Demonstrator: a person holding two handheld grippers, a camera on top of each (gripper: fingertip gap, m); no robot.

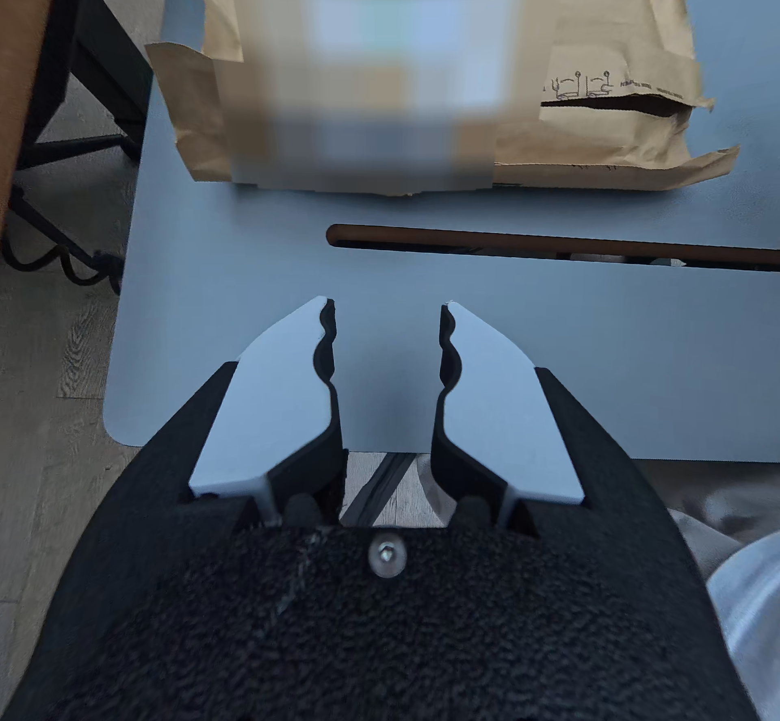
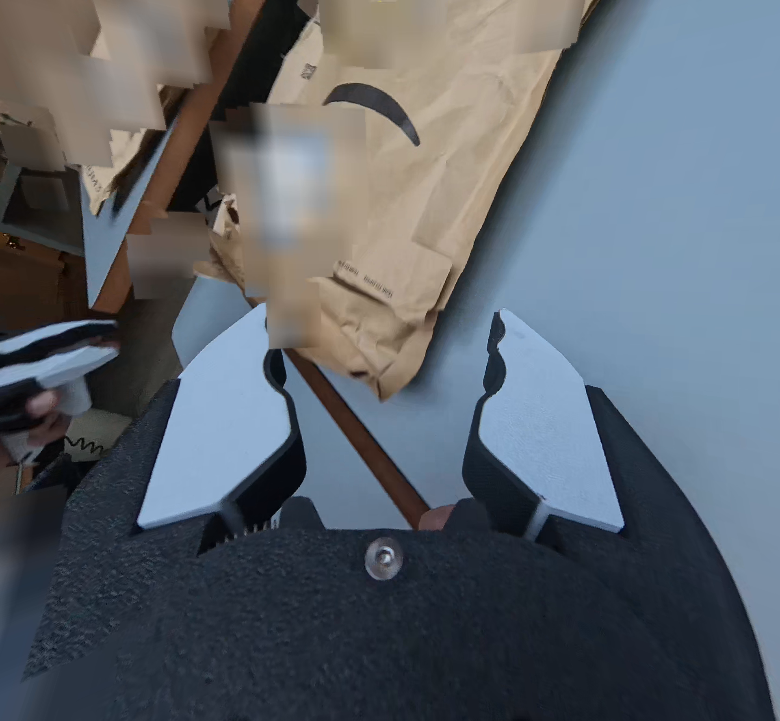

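A crumpled brown paper mailer bag (image 1: 612, 67) lies flat on a pale blue-grey table (image 1: 253, 321); its near right edge is torn open. My left gripper (image 1: 388, 308) is open and empty, hovering over the table a little short of the bag. In the right wrist view the same bag (image 2: 443, 194) lies ahead, its near corner between my fingers. My right gripper (image 2: 384, 321) is open and empty, just above that corner. The left gripper (image 2: 59, 354) shows at the left edge of this view, held by a hand.
A long slot with a brown wooden edge (image 1: 548, 243) cuts through the table between the left gripper and the bag; it also shows in the right wrist view (image 2: 358, 439). Wood-look floor (image 1: 42, 405) and a black frame with a coiled cable (image 1: 63, 253) lie left.
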